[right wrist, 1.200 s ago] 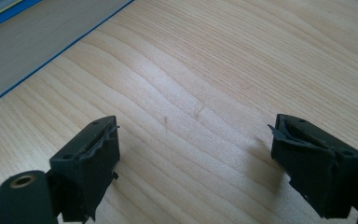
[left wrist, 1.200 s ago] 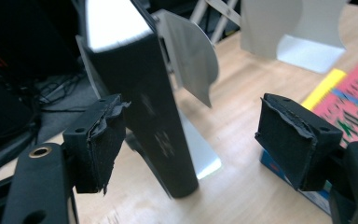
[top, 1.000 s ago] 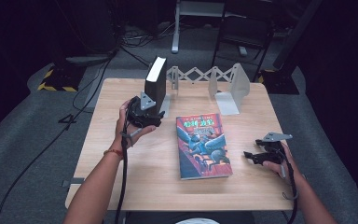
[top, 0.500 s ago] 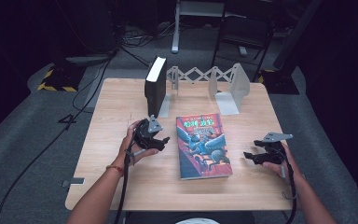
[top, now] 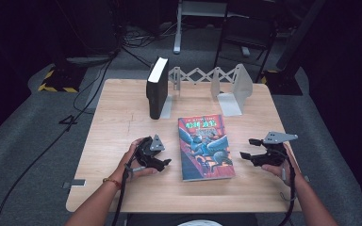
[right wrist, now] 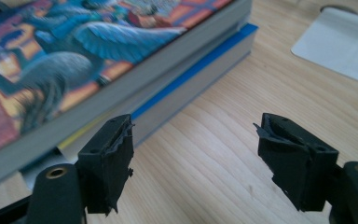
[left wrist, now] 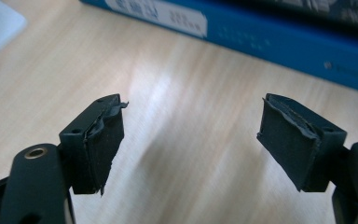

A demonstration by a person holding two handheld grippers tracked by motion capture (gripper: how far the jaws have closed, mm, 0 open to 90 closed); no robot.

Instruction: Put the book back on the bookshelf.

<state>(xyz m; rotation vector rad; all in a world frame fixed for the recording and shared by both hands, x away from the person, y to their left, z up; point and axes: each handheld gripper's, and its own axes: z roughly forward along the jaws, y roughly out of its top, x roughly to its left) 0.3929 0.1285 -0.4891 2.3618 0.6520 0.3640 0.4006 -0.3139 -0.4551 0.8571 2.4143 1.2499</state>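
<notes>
While both pairs of jaws stand apart and empty, left gripper point(top: 162, 162) and right gripper point(top: 249, 154) flank the thick hardcover book point(top: 204, 146) lying flat mid-desk: stiff, probably heavy, best gripped along its long edges.

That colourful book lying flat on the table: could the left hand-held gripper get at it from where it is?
Probably yes. The left hand-held gripper sits open just beside the colourful book, with only bare table between them.

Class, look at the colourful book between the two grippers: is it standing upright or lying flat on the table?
Lying flat. The colourful book rests cover-up on the table, unlike the black book standing upright against the bookend.
</notes>
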